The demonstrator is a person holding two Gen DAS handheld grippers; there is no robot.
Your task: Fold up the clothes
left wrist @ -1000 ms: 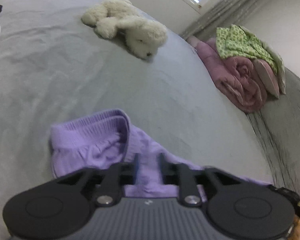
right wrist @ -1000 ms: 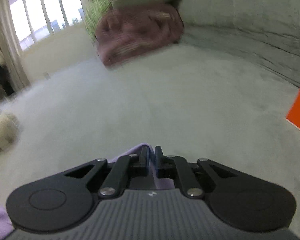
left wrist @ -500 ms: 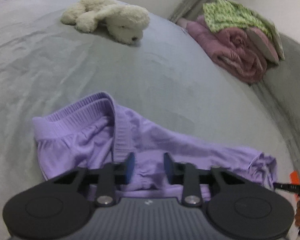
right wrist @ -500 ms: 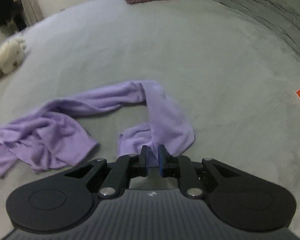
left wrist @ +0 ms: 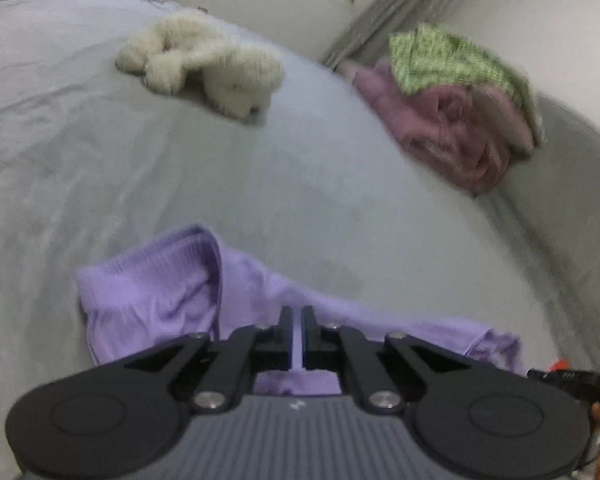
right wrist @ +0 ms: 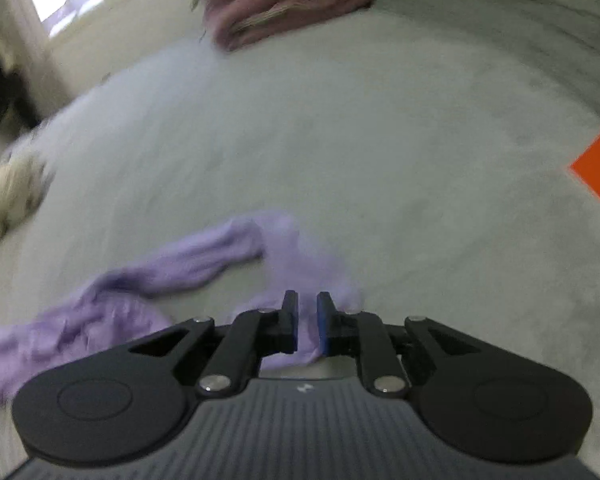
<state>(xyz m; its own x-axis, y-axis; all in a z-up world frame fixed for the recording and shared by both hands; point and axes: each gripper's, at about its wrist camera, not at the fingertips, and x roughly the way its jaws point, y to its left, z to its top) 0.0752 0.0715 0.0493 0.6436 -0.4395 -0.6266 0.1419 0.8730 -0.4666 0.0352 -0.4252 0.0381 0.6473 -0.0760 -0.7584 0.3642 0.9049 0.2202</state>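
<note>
Grey bedding (left wrist: 260, 184) carries everything. Between the left gripper (left wrist: 297, 330) fingers, which stood apart half a second ago, a pinch of the lilac garment (left wrist: 152, 300) is now clamped. The right gripper (right wrist: 307, 326) has eased from nearly closed to a narrow gap with cloth between; whether it grips is unclear. Likely a regrasp before lifting. Beyond the fingers, a plush toy (left wrist: 204, 64) and pink blanket (left wrist: 452, 136) blur; the garment's shape is unreadable.

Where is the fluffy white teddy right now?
The fluffy white teddy lies on the grey bed, upper left in the left wrist view, far beyond the purple clothes and left of the pink blanket pile.
</note>
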